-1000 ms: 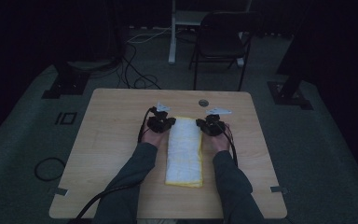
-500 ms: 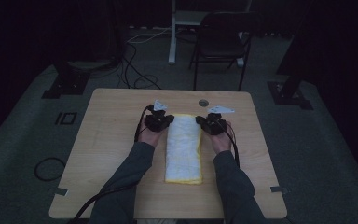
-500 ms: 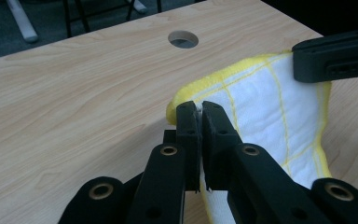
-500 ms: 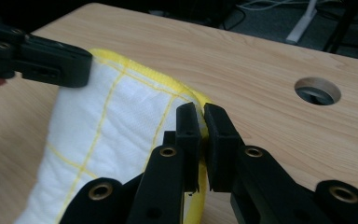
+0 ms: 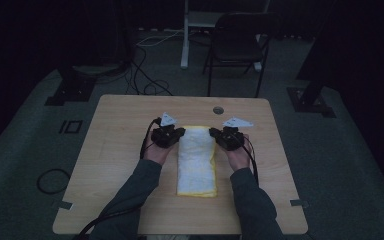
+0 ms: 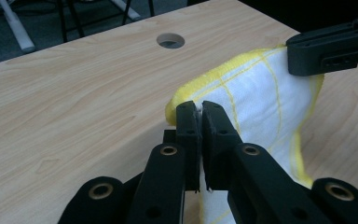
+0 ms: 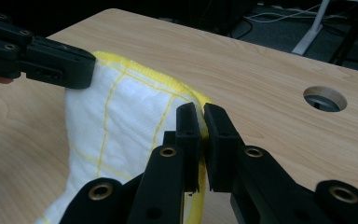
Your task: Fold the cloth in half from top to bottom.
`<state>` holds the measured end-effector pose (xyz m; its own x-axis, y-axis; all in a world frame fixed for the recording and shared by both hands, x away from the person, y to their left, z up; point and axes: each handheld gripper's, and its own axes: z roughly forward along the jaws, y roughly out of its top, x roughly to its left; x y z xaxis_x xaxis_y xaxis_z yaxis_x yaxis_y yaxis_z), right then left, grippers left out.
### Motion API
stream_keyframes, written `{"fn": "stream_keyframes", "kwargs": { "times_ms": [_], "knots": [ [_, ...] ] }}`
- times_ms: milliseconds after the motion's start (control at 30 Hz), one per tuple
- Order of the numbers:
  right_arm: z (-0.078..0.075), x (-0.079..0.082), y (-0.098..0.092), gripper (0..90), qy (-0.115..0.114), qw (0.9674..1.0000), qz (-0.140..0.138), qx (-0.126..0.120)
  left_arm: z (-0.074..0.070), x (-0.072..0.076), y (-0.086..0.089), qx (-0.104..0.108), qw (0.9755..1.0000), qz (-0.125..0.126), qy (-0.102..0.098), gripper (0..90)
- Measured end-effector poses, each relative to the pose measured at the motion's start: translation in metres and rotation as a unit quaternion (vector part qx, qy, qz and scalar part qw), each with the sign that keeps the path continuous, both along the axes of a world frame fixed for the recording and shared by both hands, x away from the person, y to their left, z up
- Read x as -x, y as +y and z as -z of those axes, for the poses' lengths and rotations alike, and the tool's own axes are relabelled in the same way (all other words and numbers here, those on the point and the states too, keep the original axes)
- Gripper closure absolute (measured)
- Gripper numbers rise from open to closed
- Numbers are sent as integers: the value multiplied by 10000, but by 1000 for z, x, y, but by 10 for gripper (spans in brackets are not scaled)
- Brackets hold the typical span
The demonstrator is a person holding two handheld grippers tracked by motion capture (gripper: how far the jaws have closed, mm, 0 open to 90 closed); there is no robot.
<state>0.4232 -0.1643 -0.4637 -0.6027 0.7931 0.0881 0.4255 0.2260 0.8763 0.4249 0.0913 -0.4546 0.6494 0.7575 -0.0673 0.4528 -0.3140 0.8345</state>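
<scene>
From above, a pale wooden table (image 5: pixel 120 165) stands on dim grey floor, a dark chair (image 5: pixel 235 47) beyond it. A white, yellow-edged cloth (image 5: pixel 196 160) lies lengthwise at its centre. The left gripper (image 6: pixel 199 122) view shows its jaws pinched on the cloth's far corner, near a round table hole (image 6: pixel 170 40). The right gripper (image 7: pixel 200 122) view shows that gripper clamped on the opposite corner, the edge lifted.
</scene>
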Motion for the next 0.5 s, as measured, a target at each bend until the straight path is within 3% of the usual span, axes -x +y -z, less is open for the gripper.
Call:
{"fn": "stream_keyframes", "kwargs": {
  "times_ms": [500],
  "knots": [
    [-3,30,-4,855,-77,9998,-169,-35,-2,28,4,53,9999,146,-51,868]
  ]
}}
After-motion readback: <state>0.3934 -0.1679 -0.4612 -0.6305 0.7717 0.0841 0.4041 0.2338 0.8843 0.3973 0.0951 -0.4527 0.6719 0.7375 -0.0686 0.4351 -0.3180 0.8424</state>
